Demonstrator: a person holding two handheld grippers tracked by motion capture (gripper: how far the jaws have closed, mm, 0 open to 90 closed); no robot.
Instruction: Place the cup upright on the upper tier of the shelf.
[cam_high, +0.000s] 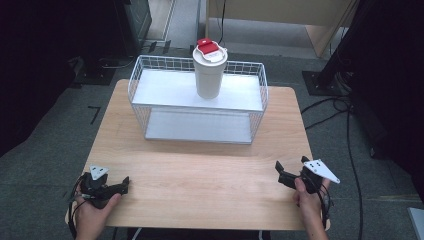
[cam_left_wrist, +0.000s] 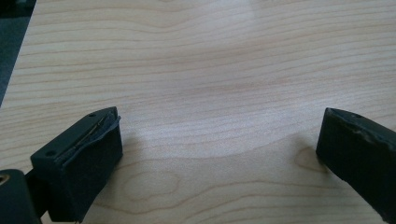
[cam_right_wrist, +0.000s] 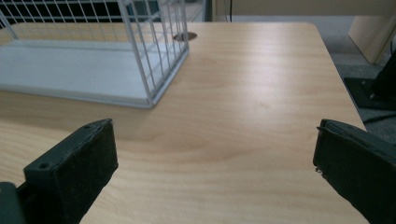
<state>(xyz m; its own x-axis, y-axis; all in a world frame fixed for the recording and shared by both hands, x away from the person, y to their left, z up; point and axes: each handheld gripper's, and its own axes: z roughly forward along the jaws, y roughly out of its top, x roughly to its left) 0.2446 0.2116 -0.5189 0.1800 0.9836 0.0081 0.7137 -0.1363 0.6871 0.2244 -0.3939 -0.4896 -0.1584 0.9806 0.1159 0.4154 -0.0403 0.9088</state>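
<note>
A white tumbler (cam_high: 209, 70) with a red and white lid stands upright on the top shelf of a white wire rack (cam_high: 150, 82) at the far middle of the wooden table (cam_high: 200, 175). My left gripper (cam_high: 124, 185) rests near the front left corner, held by a hand. In the left gripper view it (cam_left_wrist: 219, 123) is open over bare wood. My right gripper (cam_high: 291, 165) sits near the front right edge. The right gripper view shows it (cam_right_wrist: 215, 133) open and empty, with the rack's corner (cam_right_wrist: 154, 70) ahead to the left.
The rack has a lower white shelf (cam_high: 200, 127) under the top one. Black stands and cables (cam_high: 345, 107) lie on the grey floor to the right of the table. A wooden cabinet (cam_high: 280, 12) stands behind.
</note>
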